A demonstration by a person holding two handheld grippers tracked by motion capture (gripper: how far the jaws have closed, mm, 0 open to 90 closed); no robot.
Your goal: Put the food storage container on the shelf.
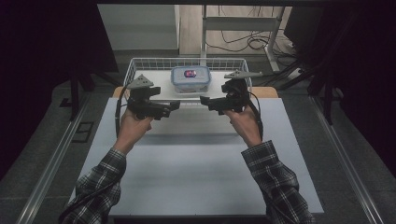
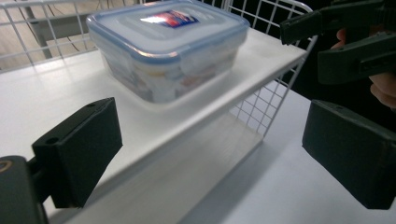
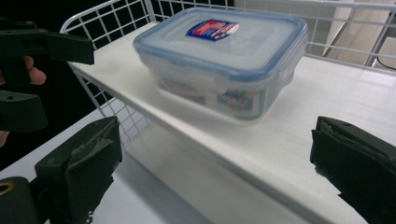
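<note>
Overhead, in the high view, you held the left gripper [image 1: 173,105] and the right gripper [image 1: 205,100] at mid-frame, tips facing each other and apart, over the white table [image 1: 196,158]. Just above them the lidded container [image 1: 190,77] sat on the white shelf [image 1: 154,81] inside the wire basket [image 1: 140,63]. In the left gripper view, your jaws stood released and empty, with the container [image 2: 168,46] at upper centre. In the right gripper view, your jaws stood released, gripping nothing, with the container [image 3: 224,60] at upper centre.
</note>
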